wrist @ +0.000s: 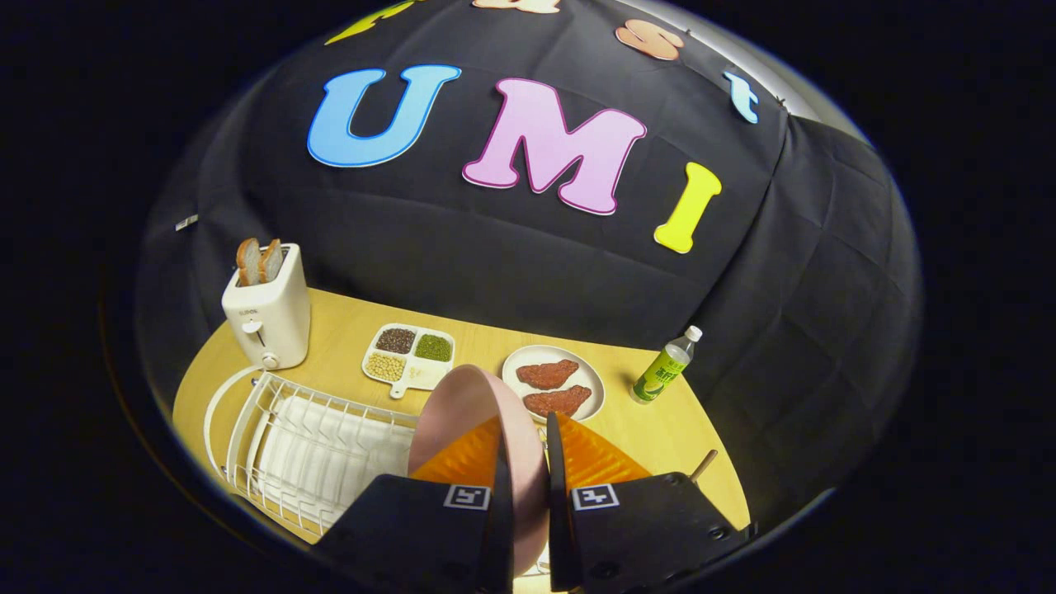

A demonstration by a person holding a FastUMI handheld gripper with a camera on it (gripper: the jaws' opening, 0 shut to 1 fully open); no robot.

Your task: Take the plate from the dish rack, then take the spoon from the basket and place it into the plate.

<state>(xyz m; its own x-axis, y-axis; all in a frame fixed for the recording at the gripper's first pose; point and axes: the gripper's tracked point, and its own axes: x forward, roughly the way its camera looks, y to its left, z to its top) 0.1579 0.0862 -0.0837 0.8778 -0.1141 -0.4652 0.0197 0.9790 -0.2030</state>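
In the gripper view, the gripper (528, 462) has both fingers pressed on the pink plate (478, 412), which stands on edge in the narrow gap between them, its rim running up and forward past the fingertips. The plate is held above the white wire dish rack (289, 445), which sits on the wooden table (660, 429) to the left of the fingers, its slots lined with a white tray. Beyond the rack, at the table's far left, stands a white toaster (268, 318) with two slices of bread (258, 260) poking out of its top. Ahead of the fingers lies a white divided dish (410, 356) holding beans and grains, and just right of the held plate's rim is a white plate with two pieces of red meat (554, 384). Further right, near the booth wall, stands a green-labelled bottle (664, 367). A thin wooden stick (704, 464) shows just beyond the right finger's body.
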